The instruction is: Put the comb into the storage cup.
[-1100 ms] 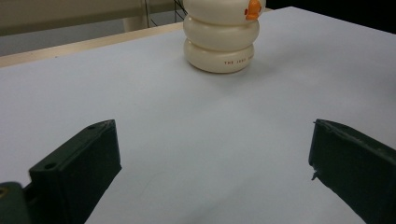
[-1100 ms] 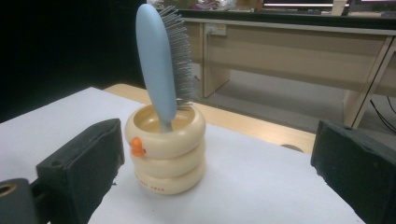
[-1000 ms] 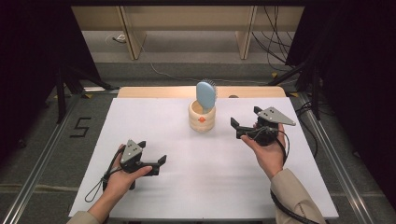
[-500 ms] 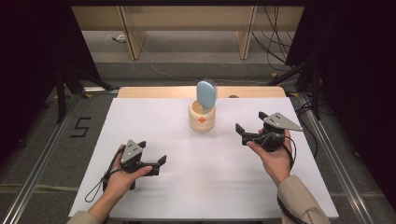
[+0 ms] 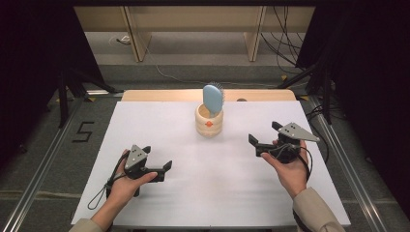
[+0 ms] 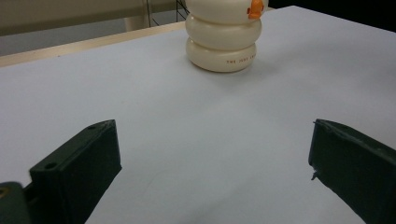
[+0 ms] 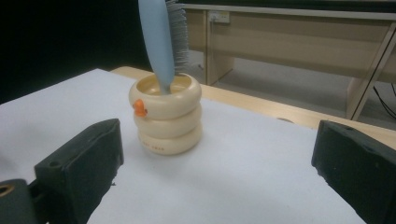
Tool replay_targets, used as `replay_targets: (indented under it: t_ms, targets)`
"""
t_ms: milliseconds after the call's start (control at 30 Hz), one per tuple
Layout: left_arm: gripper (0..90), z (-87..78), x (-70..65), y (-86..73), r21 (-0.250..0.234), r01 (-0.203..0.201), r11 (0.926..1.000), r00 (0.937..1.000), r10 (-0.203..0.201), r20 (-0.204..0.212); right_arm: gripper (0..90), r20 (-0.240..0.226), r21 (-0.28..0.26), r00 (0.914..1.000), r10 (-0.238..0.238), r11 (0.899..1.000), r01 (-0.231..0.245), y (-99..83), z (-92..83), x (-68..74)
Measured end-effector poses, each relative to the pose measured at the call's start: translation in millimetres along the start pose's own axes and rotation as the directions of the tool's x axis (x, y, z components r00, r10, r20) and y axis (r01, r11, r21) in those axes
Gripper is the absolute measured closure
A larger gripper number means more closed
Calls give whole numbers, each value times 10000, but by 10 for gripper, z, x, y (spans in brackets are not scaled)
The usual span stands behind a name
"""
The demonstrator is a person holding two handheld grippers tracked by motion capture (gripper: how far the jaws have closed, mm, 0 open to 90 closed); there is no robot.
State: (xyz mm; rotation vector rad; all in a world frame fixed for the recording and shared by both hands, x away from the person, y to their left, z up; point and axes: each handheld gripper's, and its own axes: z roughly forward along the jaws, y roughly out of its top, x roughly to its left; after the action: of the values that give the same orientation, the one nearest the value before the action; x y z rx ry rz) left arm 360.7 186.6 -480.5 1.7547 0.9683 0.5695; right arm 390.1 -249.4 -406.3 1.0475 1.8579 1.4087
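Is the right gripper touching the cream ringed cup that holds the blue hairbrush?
Apart. In the right gripper view, the right gripper has its jaws wide open, with bare white table between them and the cup. The high view shows the same gap.

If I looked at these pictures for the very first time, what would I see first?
A cream holder shaped like stacked rings stands near the far middle of the white table, with a blue hairbrush poking up out of it. Nearer, a left tool and a right tool sit apart from it, both open and holding nothing.
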Motion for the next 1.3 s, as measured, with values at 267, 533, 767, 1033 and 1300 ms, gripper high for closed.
replay_targets:
  t_ms: [267,533,767,1033,1300]
  targets:
    - [17,-1,-2,-1,17,-9,10000,10000,9,1,36,14,226,10000,-32,9997,32,-97,-62,-40]
    - [17,0,-5,-5,14,-2,10000,10000,2,-1,40,28,427,10000,-85,9991,84,-196,-128,-74]
    - [17,5,-10,-11,43,-31,10000,10000,31,24,41,26,625,10000,-47,9980,46,-284,-178,-90]
    - [17,3,-7,-10,26,-15,10000,10000,15,21,43,41,807,10000,9,9967,-12,-360,-194,-100]
    - [17,3,-6,-9,-7,12,10000,10000,-12,24,47,39,746,9999,112,9972,-114,-374,-212,-109]
